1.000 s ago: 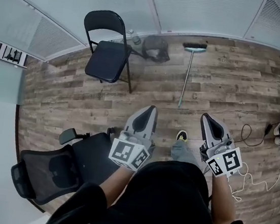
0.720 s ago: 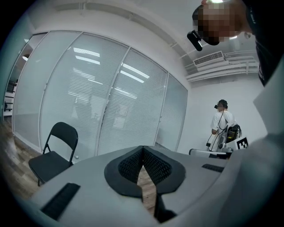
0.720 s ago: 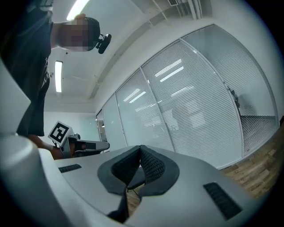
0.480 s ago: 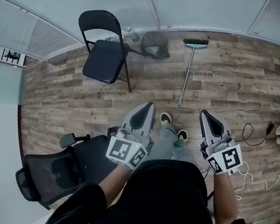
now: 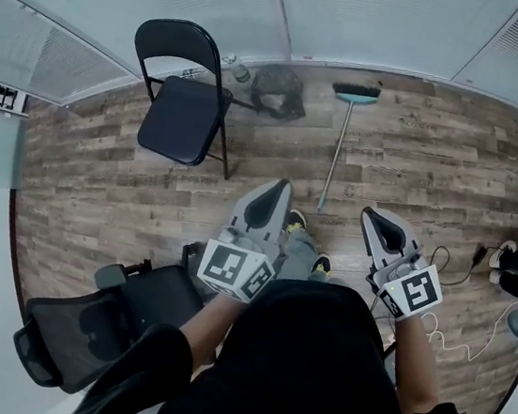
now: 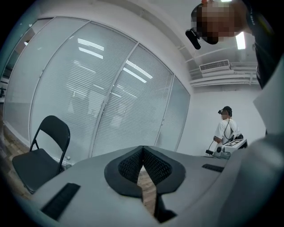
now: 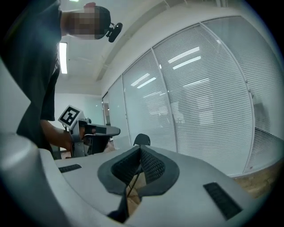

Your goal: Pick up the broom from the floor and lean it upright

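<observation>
The left gripper (image 5: 277, 187) and right gripper (image 5: 373, 213), both closed on nothing (pads meeting), had advanced with the person (image 5: 304, 368). The broom (image 5: 336, 151) lay flat on the floor (image 5: 425, 166) ahead, handle end now nearer, head by the wall (image 5: 360, 16); grasping looked next.

Teal-headed broom (image 5: 336, 151), black folding chair (image 5: 179, 106), brown plank floor (image 5: 415, 175)
</observation>
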Tool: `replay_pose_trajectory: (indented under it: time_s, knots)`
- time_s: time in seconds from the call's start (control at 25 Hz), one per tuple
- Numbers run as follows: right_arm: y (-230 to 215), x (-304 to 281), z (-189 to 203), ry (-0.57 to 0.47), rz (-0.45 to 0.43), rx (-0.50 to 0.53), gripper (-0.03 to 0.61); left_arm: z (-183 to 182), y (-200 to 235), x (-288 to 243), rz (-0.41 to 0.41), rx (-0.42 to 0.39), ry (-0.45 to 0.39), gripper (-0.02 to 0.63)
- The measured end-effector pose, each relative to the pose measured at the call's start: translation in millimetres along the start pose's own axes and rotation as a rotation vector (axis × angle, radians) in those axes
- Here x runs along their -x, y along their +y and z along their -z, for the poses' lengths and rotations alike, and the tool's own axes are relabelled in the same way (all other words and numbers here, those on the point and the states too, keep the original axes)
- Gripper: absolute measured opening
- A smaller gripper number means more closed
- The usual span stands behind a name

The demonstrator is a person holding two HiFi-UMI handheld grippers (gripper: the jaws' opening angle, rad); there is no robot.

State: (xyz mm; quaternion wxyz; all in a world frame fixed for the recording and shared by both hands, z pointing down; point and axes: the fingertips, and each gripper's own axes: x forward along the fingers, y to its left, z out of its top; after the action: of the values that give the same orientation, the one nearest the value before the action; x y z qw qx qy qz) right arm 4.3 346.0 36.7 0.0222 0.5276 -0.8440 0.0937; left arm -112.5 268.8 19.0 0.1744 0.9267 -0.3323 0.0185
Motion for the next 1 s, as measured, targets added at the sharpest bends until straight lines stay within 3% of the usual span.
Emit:
replay_pose_trajectory:
  time_s: [0.24, 0.56, 0.84, 1.0]
  knots:
    - [-10, -67, 3, 0.156, -0.083, 0.135, 0.018, -12, 60, -30, -0.010, 0.039, -0.028, 0.021]
    - [-18, -126, 44, 0.383, -0.259, 0.320, 0.018, 1, 115, -57, -0.055, 0.121, -0.007, 0.021]
    - [-46, -170, 130, 0.547, -0.442, 0.394, 0.018, 56, 153, -91, -0.132, 0.159, 0.063, 0.021]
    - [-74, -195, 200, 0.611, -0.557, 0.423, 0.020, 108, 180, -103, -0.244, 0.164, 0.121, 0.021]
